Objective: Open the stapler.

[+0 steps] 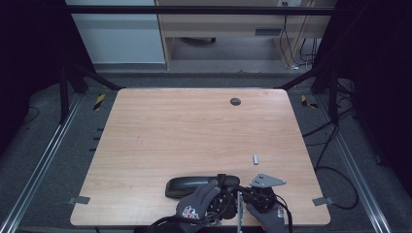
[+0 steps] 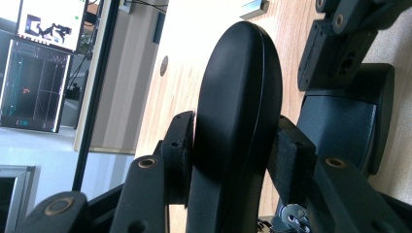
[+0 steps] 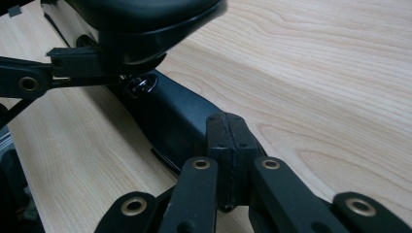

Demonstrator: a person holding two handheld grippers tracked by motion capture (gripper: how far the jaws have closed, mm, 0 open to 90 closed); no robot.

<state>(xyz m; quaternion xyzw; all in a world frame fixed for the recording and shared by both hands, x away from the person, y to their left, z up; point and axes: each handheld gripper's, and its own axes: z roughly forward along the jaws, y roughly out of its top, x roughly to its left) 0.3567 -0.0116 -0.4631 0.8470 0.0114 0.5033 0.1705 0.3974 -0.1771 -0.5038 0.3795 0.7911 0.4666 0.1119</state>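
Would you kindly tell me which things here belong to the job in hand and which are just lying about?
In the job:
- black case, its lid clamped by the left gripper
- right gripper, shut, beside the case

Lying about:
- small grey block
- dark round table hole

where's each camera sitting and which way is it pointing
high view: above the near edge, looking forward and down at the table; gloved hands show.
left gripper view: on the left gripper, looking along jaws clamped on the black case lid.
right gripper view: on the right gripper, jaws together, facing the case base.
shared: all see the case.
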